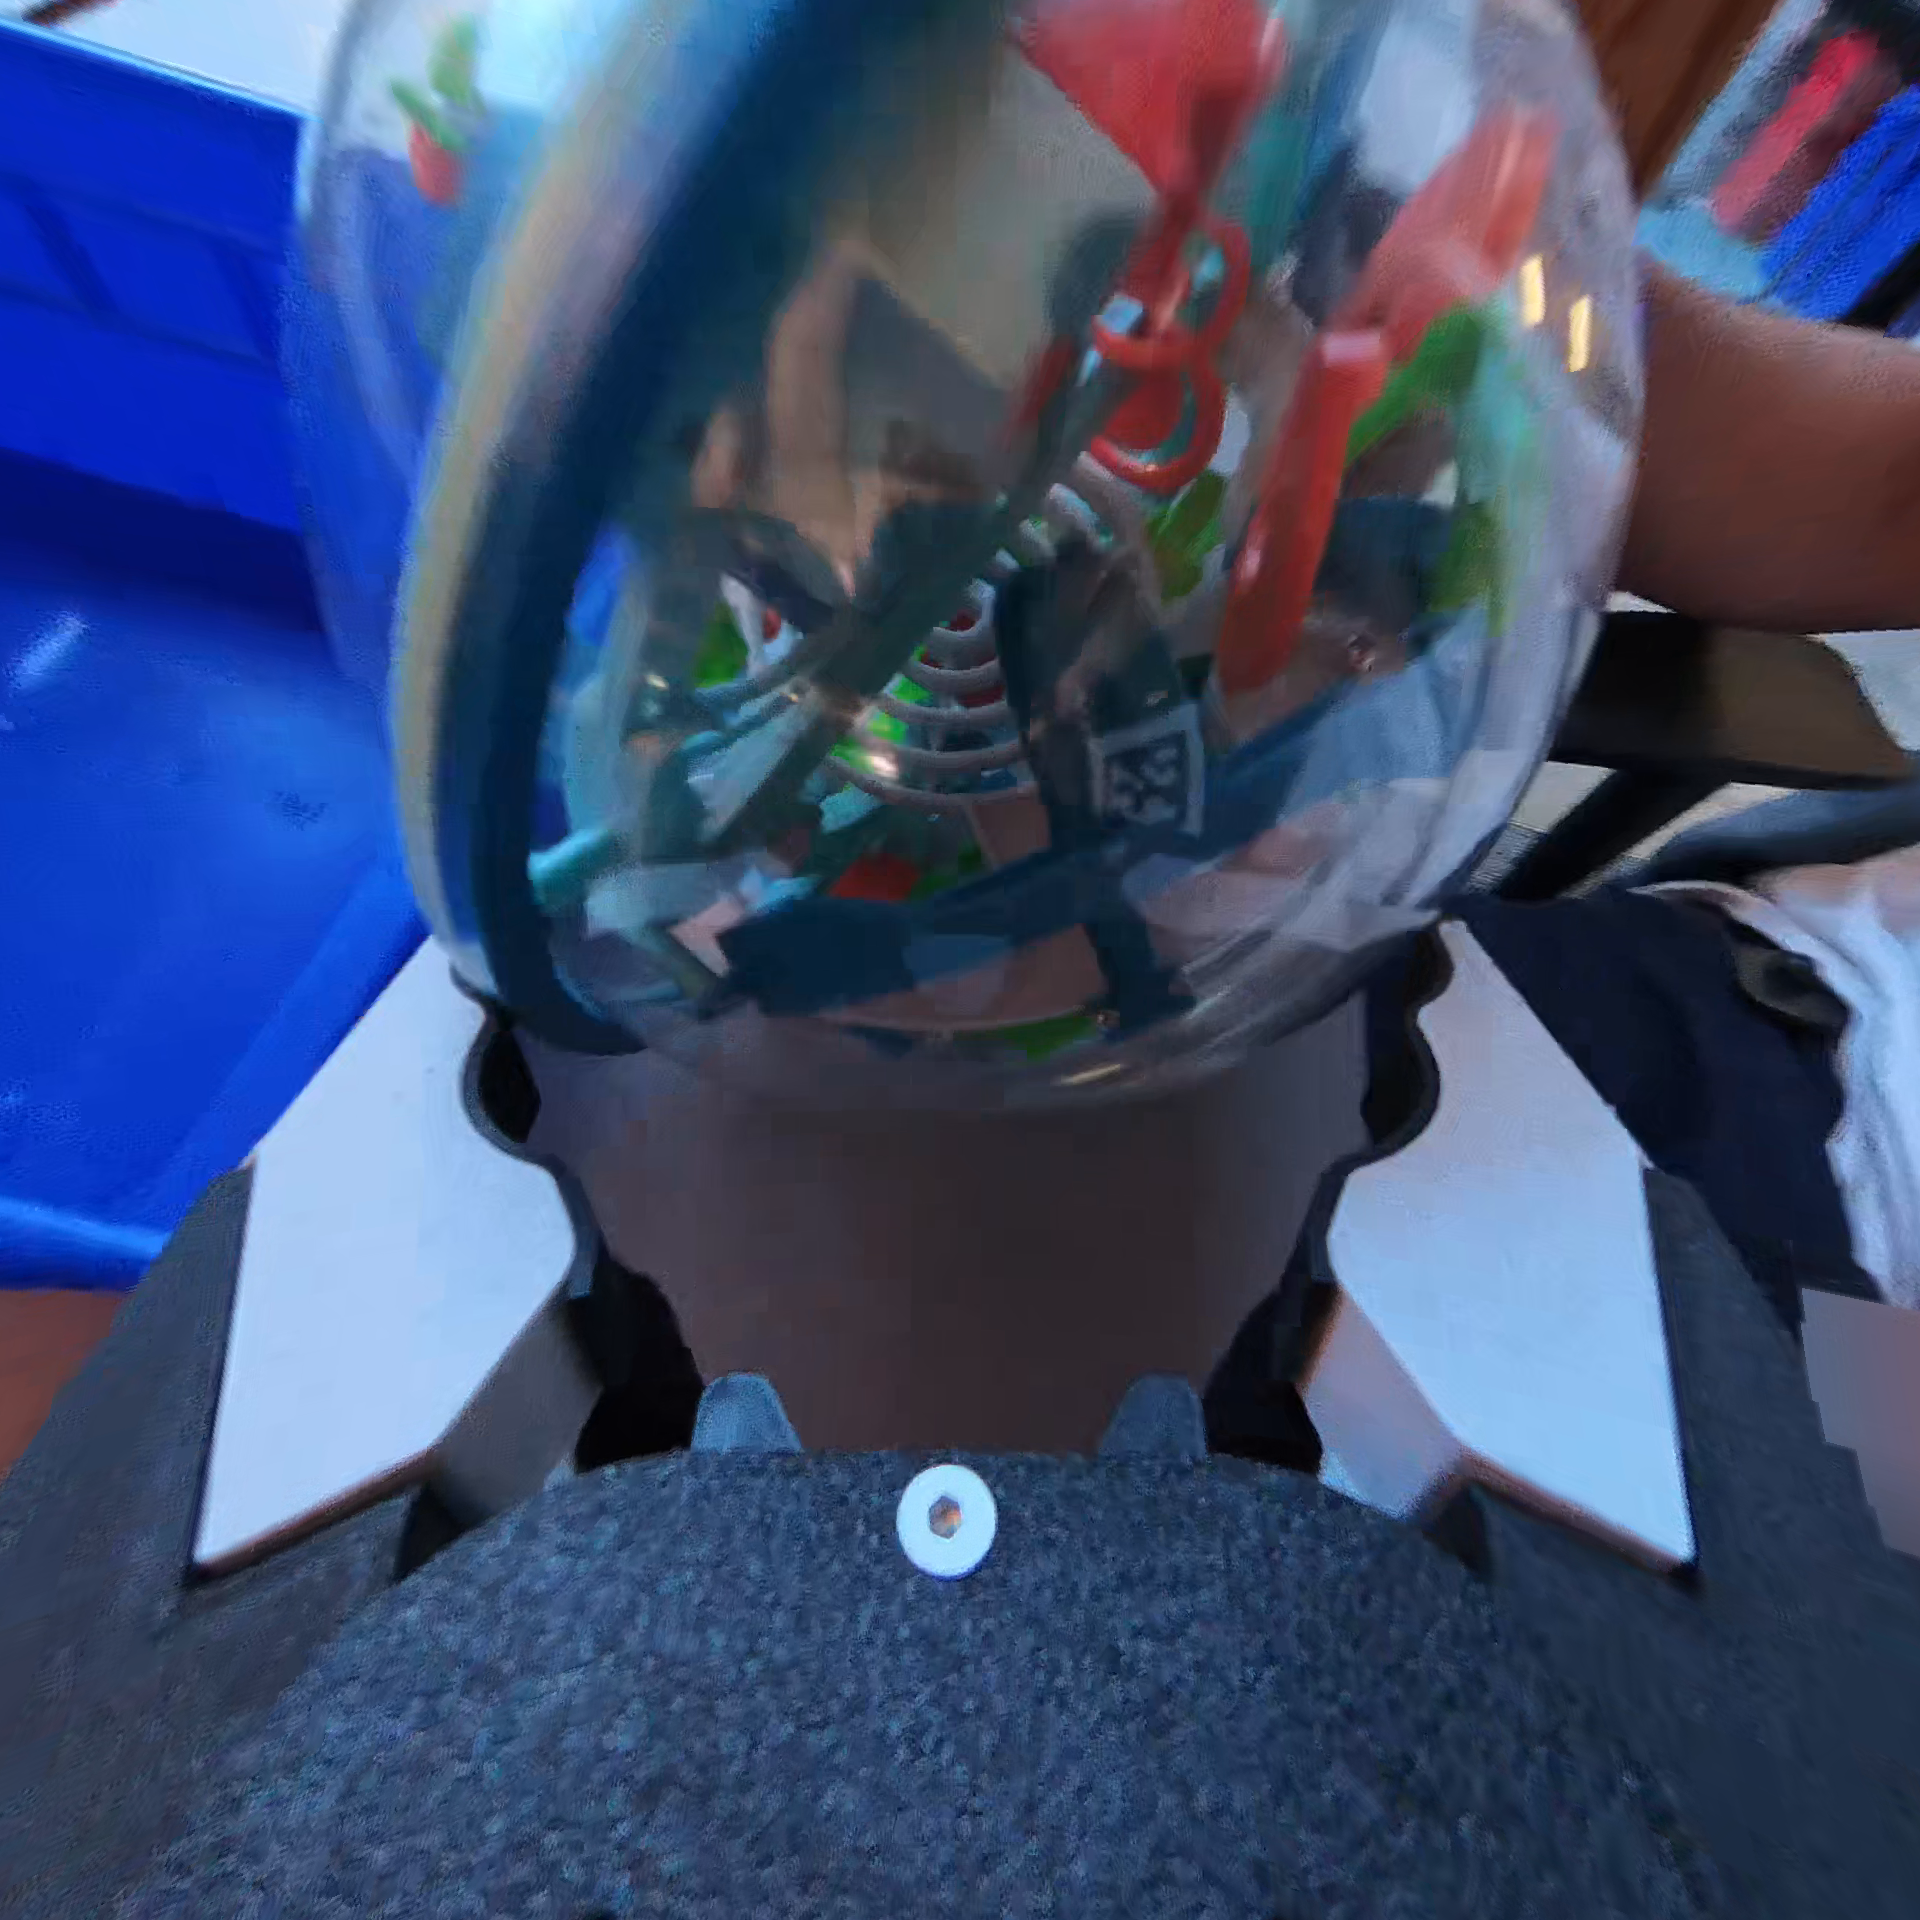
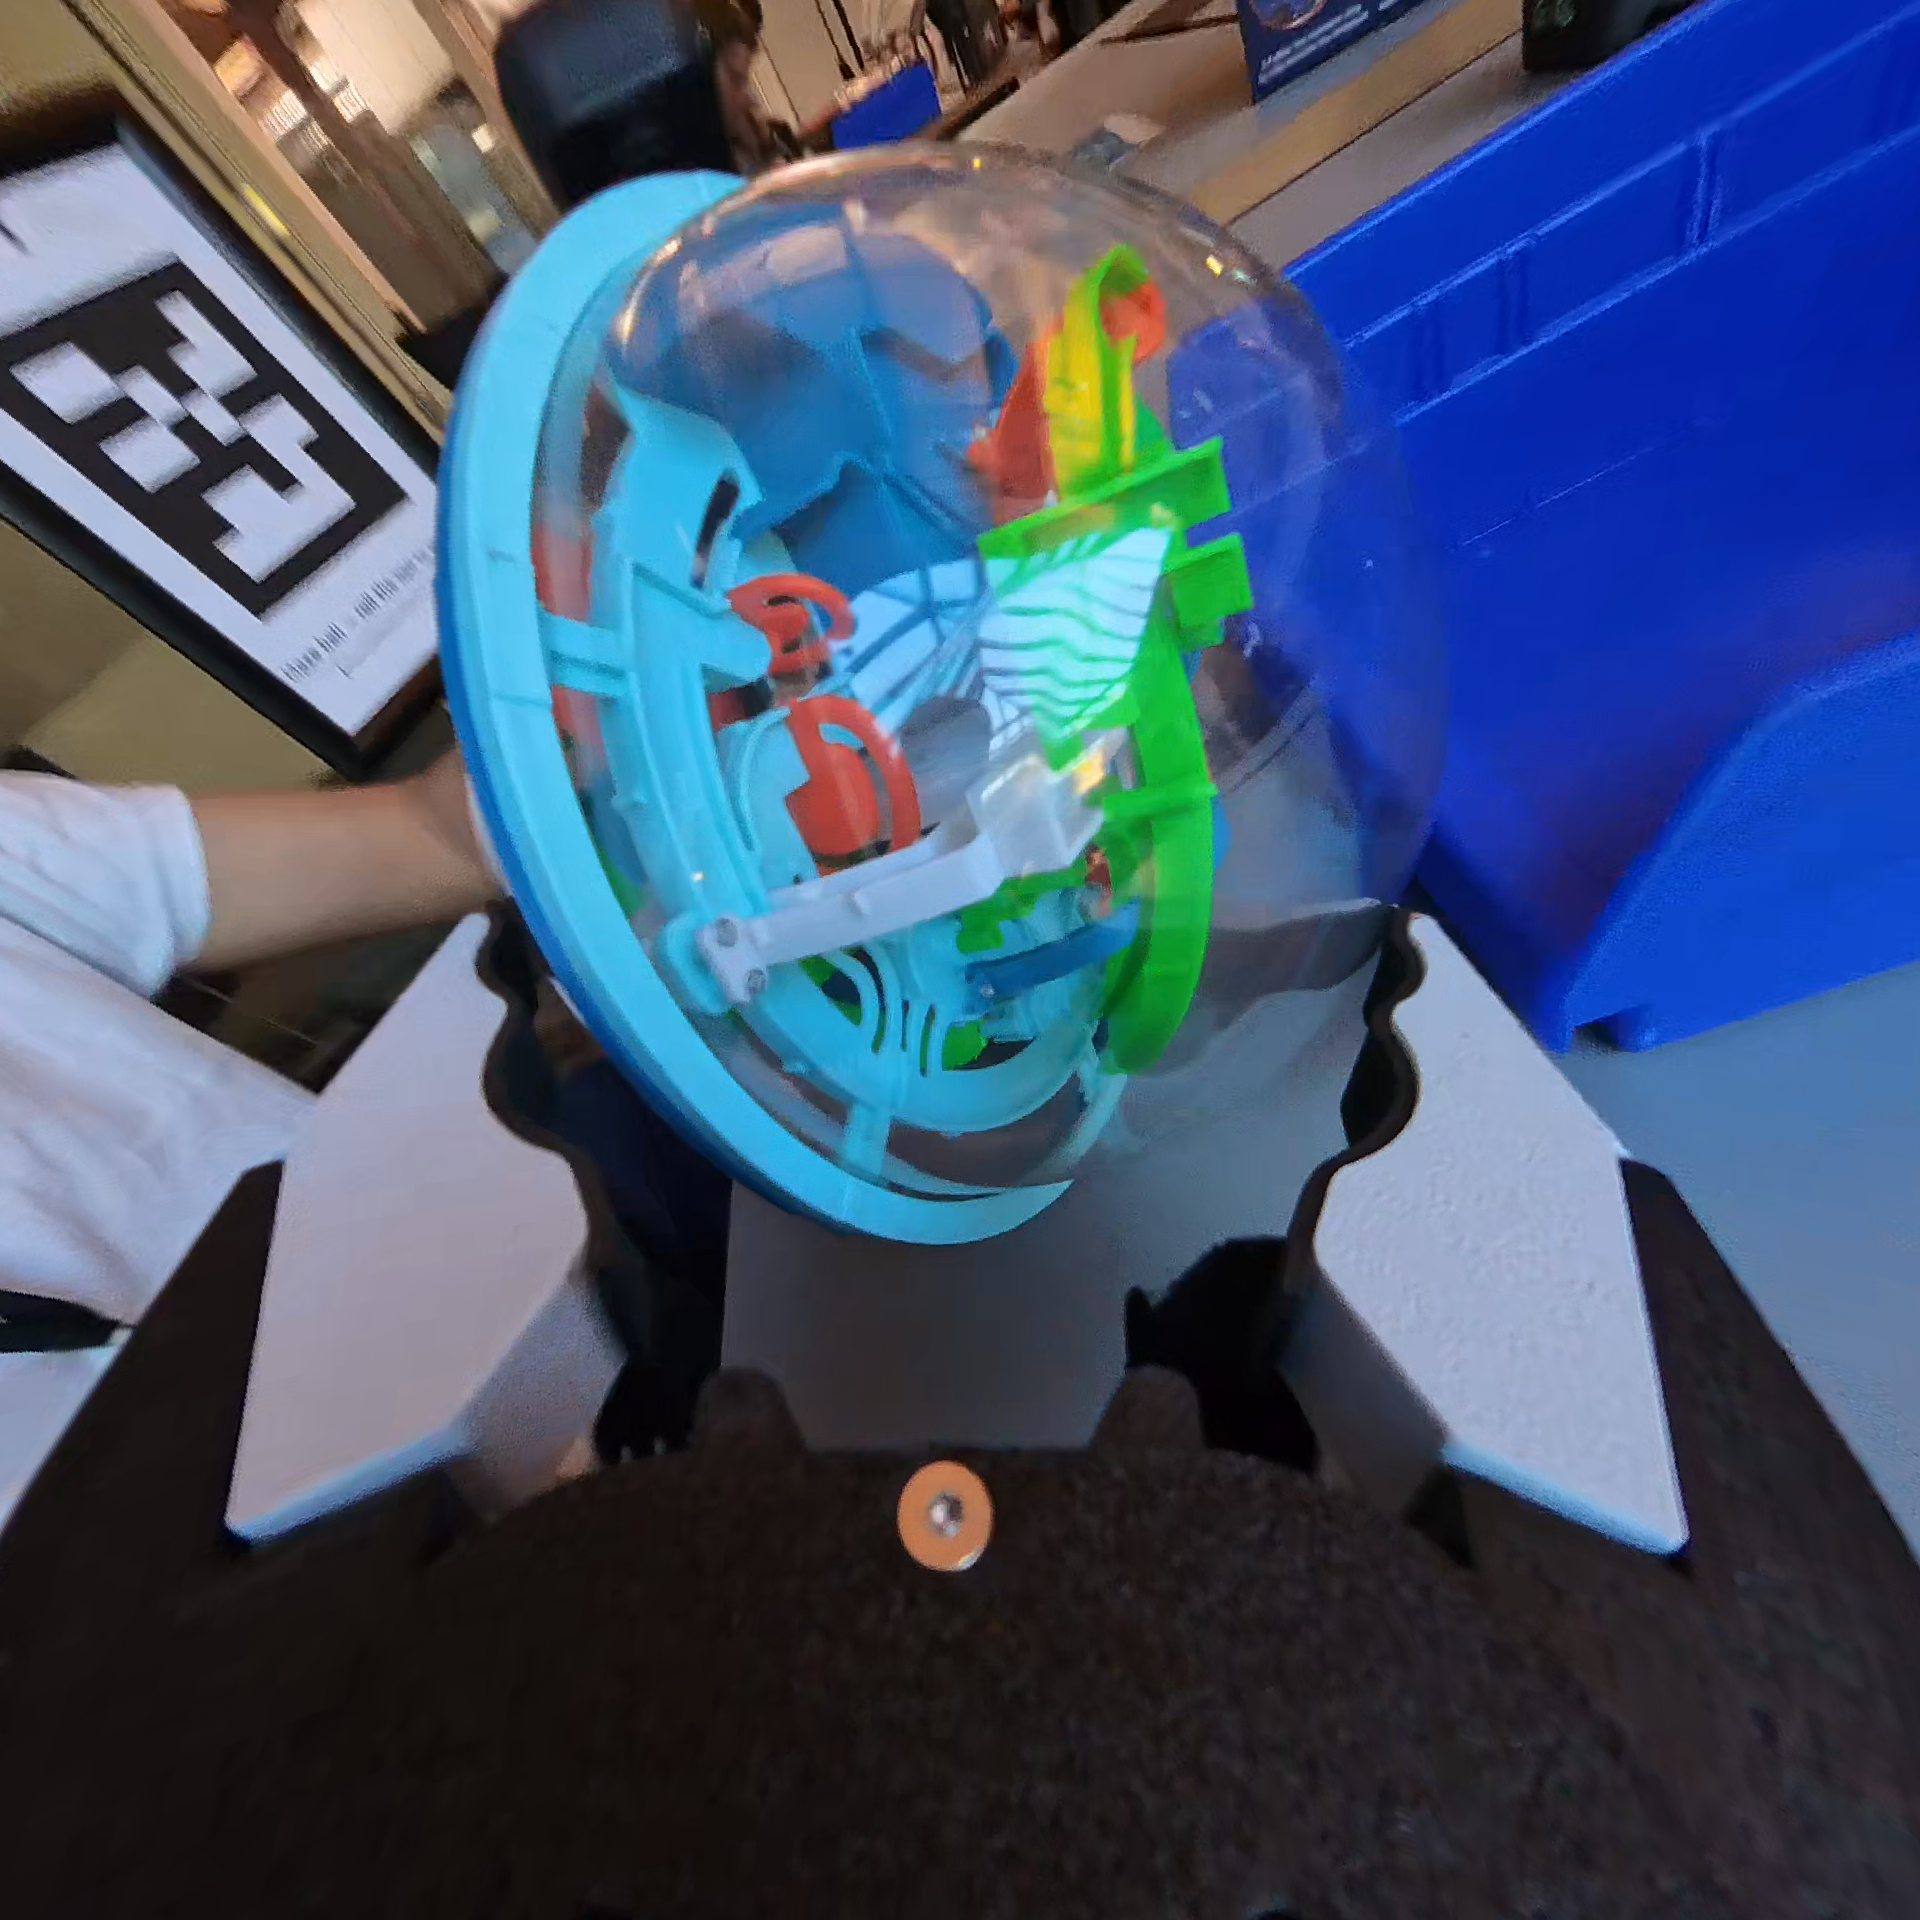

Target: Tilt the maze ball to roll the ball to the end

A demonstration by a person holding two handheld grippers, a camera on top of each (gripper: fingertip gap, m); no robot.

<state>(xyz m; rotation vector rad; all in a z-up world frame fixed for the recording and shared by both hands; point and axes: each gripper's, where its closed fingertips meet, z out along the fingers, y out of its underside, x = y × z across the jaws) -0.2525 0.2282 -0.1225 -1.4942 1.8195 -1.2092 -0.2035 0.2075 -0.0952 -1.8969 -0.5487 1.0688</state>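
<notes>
Clear maze ball (image 2: pixel 935 665), marker card (image 2: pixel 187 447) behind.

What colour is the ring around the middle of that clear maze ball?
Light blue. The ring shows best in the right wrist view, circling the maze ball.

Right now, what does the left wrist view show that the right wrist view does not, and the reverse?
Only the left wrist view shows a dark trouser leg behind the maze ball. Only the right wrist view shows a framed black-and-white marker board, the ball's light blue rim and green track. Both show the maze ball between hand-held gripper fingers, and a blue bin.
</notes>
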